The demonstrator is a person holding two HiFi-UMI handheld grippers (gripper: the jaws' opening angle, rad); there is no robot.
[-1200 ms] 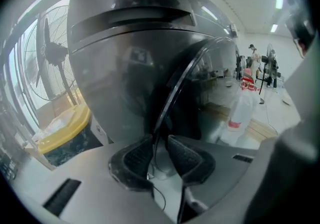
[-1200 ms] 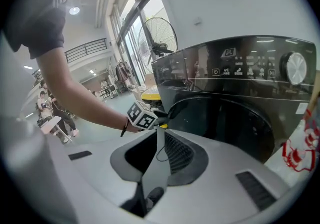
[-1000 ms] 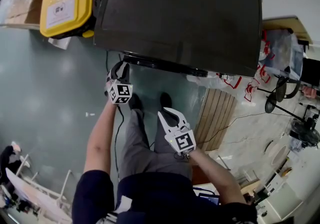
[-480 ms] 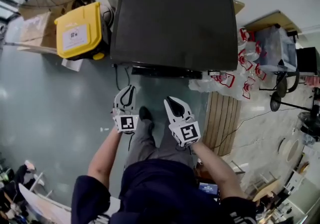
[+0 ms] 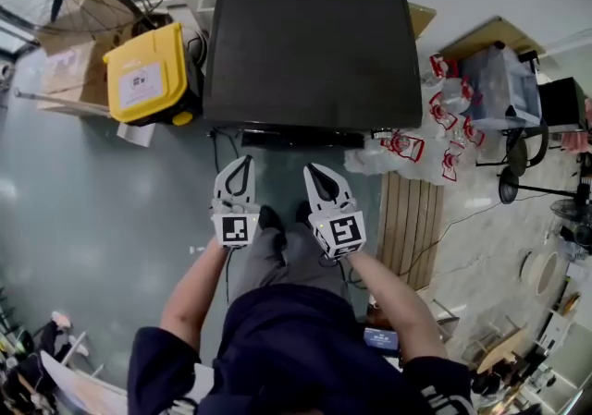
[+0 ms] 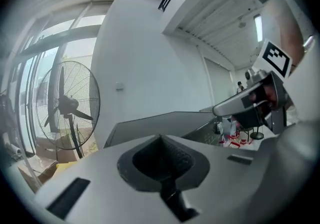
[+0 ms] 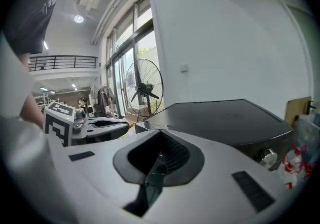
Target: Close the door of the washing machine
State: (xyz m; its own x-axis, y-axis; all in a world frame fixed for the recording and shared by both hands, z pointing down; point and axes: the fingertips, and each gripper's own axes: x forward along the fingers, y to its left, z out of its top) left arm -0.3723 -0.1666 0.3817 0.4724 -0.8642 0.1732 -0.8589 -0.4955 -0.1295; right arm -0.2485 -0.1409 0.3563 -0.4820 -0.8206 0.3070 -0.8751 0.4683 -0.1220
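Greenish floor point(image 5: 111, 191) with the dark washing machine point(image 5: 310, 43) right ahead. Left tongs point(image 5: 244, 162) just snapped closed on nothing, right tongs point(image 5: 311, 168) closed and empty too, both held apart from it.

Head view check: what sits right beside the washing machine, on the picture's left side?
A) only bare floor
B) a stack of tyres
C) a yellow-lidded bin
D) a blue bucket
C: a yellow-lidded bin stands close beside the dark-topped washing machine, at its left edge in the head view.
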